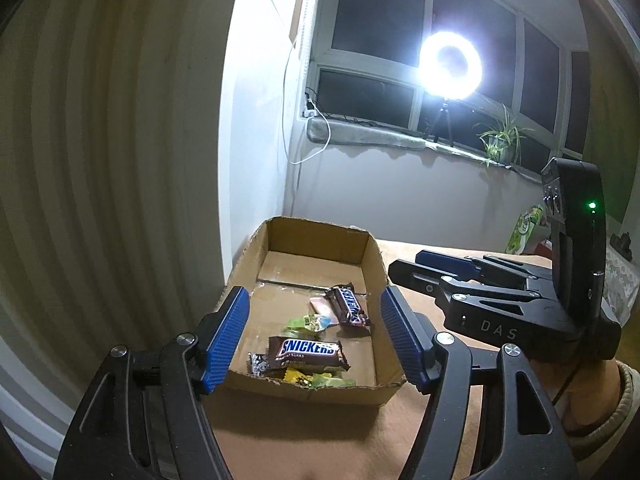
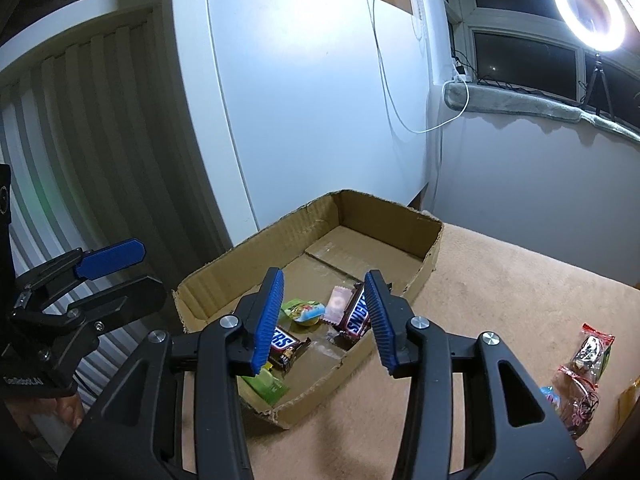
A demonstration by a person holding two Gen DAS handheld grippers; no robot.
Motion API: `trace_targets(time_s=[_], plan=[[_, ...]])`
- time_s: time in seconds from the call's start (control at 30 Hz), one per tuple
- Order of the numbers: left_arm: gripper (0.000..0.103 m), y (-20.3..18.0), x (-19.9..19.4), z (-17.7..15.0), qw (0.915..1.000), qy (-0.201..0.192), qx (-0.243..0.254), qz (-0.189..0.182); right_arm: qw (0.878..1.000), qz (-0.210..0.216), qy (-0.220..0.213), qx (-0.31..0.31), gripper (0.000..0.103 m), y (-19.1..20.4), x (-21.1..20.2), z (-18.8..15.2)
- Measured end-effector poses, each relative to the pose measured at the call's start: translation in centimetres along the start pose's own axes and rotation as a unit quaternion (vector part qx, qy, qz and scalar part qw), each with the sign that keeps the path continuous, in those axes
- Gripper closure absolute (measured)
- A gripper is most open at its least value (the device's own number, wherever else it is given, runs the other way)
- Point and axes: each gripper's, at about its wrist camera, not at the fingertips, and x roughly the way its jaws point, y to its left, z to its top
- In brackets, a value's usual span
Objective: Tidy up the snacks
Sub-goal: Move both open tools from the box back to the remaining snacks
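Observation:
A shallow cardboard box [image 1: 362, 258] sits on the tan table top; it also shows in the right wrist view [image 2: 430, 258]. Inside lie two Snickers bars [image 1: 308, 352] [image 1: 349, 306], a pink wrapper [image 1: 322, 306], a green candy [image 1: 306, 323] and green-yellow packets [image 1: 320, 380]. My left gripper [image 1: 316, 338] is open and empty, held above the box's near end. My right gripper [image 2: 326, 320] is open and empty over the box's right side, above a Snickers bar [image 2: 358, 314]. Loose wrapped snacks [image 2: 588, 364] lie on the table at the right.
A white cabinet [image 2: 300, 100] and ribbed wall stand behind the box. A ring light on a tripod [image 1: 450, 66] and a plant [image 1: 500, 140] stand on the window sill. The tan table top [image 2: 500, 280] stretches to the right of the box.

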Motion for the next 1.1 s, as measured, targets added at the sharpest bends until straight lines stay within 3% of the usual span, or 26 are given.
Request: trace_targets(time_s=[0.27,0.43,0.5,0.57,0.83,1.1], plan=[[0.035,-0.4,-0.1,0.1,1.0,0.005,0.002,-0.004,1.0,-0.004,-0.004,0.01,0.059,-0.6,-0.4,-0.6],[0.03,-1.5,0.5,0.0,0.9998,0.01,0.009,-0.018,1.0,-0.019,-0.005,0.02,0.059,-2.0,-1.4,-1.5],[0.03,-2.2,0.9,0.0,0.9994,0.015,0.012,-0.029,0.999,-0.031,-0.002,0.024,0.055,-2.9,-2.0,-2.2],[0.03,-3.2,1.5,-0.2,0.9987,0.021,0.017,-0.044,0.998,-0.045,0.001,0.034,0.044,-4.2,-2.8,-3.1],[0.029,-8.9,4.2,-1.1,0.9906,0.056,0.047,-0.115,0.989,-0.114,0.013,0.091,0.043,-11.0,-7.2,-7.3],[0.029,-13.7,6.7,-2.5,0.9809,0.098,0.072,-0.152,0.979,-0.158,0.021,0.129,0.038,-15.8,-10.7,-10.7]])
